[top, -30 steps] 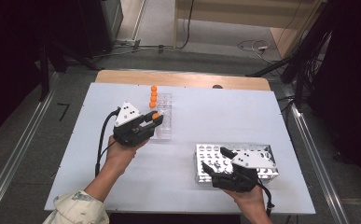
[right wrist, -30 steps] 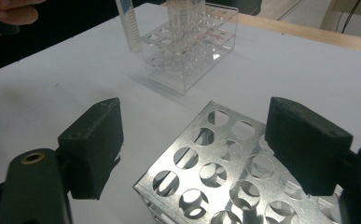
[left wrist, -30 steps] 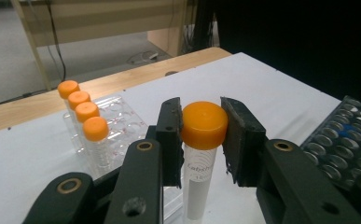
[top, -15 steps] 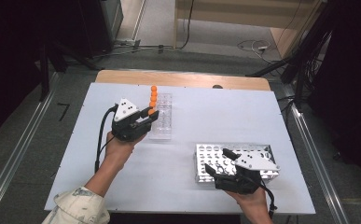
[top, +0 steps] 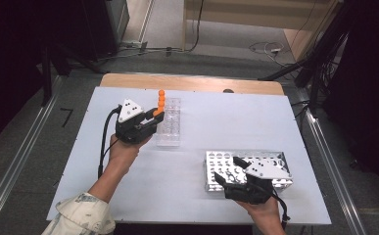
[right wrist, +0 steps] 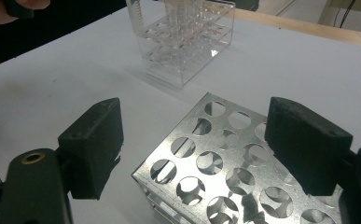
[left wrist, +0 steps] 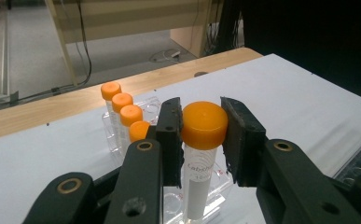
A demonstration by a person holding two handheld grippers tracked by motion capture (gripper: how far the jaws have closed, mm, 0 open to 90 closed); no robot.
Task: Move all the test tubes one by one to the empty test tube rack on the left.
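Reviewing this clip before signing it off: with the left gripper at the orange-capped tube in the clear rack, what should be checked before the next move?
1. Left gripper shut on the orange-capped tube: ok, pads at cap height.
2. Tube upright: ok.
3. Tube bottom free of the clear rack: cannot tell.
4. Four other capped tubes seated in a row: ok.
5. Right gripper open, nothing held: ok.
6. Metal rack holes free to receive a tube: ok.

Bare white tabletop (top: 192, 191) lies open between the clear plastic tube rack (top: 170, 128) and the perforated metal rack (top: 270, 159), while a row of four orange-capped tubes (left wrist: 122, 112) crowds the clear rack's far end.
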